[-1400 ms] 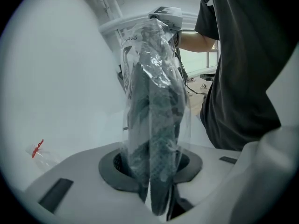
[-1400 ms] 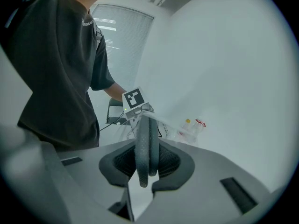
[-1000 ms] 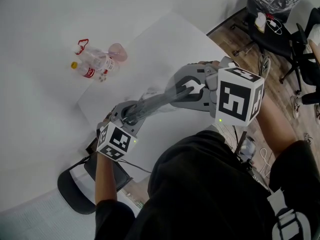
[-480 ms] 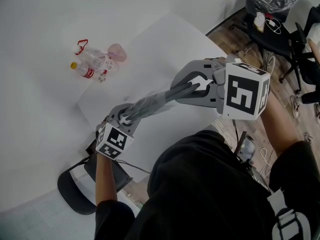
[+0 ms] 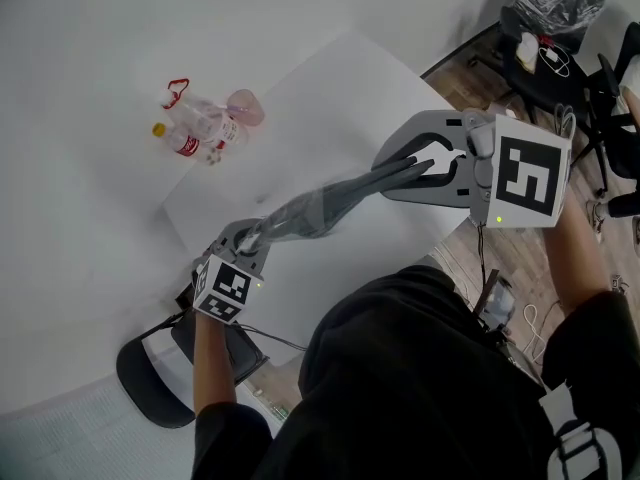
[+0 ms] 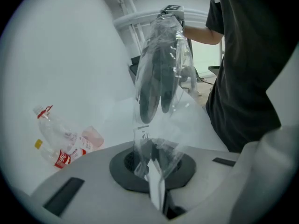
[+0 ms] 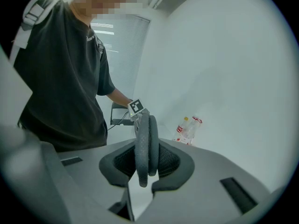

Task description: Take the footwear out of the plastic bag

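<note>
Above the white table (image 5: 340,78), pinching the plastic bag (image 6: 140,141) with left gripper (image 5: 248,240), lower left; clamping footwear (image 7: 145,139) with right gripper (image 5: 430,163); likely risking film tearing or slipping loose.

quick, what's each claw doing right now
left claw: closing shut on the clear plastic bag
right claw: closed on the pair of dark grey flat footwear

The grey left gripper (image 5: 248,238), held low, has its 2 jaws clamped on a clear plastic bag (image 6: 180,55). The grey right gripper (image 5: 412,168), raised higher, pinches dark footwear (image 7: 145,143).
</note>
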Tool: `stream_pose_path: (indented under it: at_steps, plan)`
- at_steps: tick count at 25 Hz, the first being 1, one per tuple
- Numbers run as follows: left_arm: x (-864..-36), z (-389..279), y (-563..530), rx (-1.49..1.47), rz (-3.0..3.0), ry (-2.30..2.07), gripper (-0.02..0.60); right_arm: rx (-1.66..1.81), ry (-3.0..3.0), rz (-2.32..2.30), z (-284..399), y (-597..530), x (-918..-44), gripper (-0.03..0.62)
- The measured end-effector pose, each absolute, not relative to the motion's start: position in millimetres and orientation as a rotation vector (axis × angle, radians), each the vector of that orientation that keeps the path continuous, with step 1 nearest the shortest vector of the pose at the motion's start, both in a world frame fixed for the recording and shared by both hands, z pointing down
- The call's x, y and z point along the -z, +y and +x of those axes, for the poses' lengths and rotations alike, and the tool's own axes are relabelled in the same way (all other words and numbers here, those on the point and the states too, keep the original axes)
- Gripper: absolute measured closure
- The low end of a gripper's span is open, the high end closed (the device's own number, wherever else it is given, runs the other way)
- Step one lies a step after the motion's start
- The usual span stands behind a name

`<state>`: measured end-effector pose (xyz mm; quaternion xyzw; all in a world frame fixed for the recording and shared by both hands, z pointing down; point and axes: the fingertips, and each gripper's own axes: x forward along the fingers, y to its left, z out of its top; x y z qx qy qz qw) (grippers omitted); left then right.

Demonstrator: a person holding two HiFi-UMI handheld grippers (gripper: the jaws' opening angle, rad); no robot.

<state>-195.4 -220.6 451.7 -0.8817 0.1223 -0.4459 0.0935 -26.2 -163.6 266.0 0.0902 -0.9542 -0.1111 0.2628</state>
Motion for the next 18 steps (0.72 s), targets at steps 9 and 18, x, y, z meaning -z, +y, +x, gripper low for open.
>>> stream_pose_path:
  at_steps: [9, 18]
  plan:
    - [-485, -237, -227, 1.379, -2.715, 0.460, 0.558, 0.285, -2.572, 0.320, -23, -170, -271, 0.516]
    - [-504, -279, -230, 1.440, -2.769, 0.605, 0.558, 0.254, -2.566, 0.382, -20, -174, -275, 0.516]
